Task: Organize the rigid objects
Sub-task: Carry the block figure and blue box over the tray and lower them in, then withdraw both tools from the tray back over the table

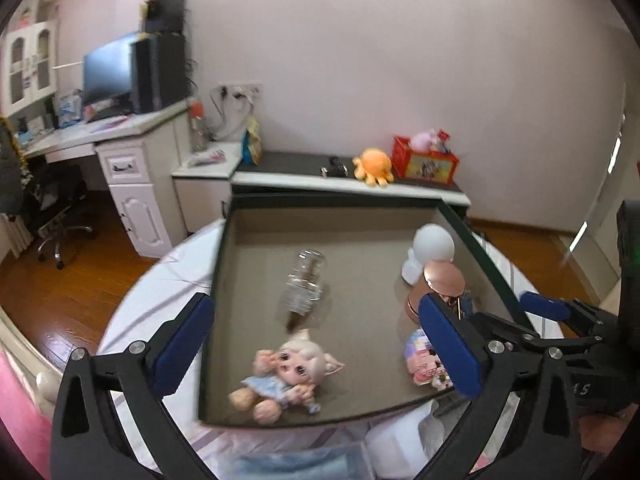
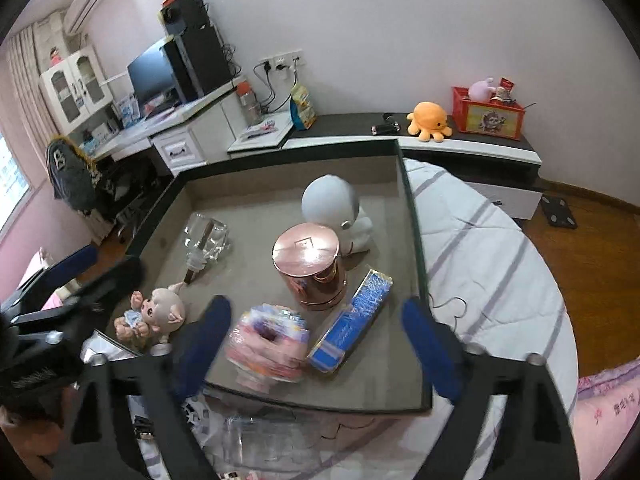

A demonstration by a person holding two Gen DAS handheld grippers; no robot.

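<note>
A shallow grey box with a dark rim (image 1: 340, 199) (image 2: 413, 220) lies on a bed. Inside are a clear glass bottle (image 1: 305, 280) (image 2: 206, 238) on its side, a pale-haired doll (image 1: 288, 372) (image 2: 158, 316), a white round-headed figure (image 1: 430, 250) (image 2: 334, 210), a rose-gold tin (image 1: 440, 284) (image 2: 312, 268), a blue box (image 2: 352, 320) and a pink printed packet (image 1: 424, 356) (image 2: 268, 344). My left gripper (image 1: 316, 304) is open above the doll and holds nothing. My right gripper (image 2: 316, 306) is open; the blurred packet lies between its fingers, the pads apart from it.
The bed has a white striped cover (image 2: 492, 264). Behind the box runs a low dark-topped cabinet (image 2: 460, 144) with an orange plush octopus (image 2: 430, 118) and a red crate (image 2: 488, 114). A white desk (image 1: 120, 148) with a monitor stands at the left, over a wooden floor (image 1: 72, 280).
</note>
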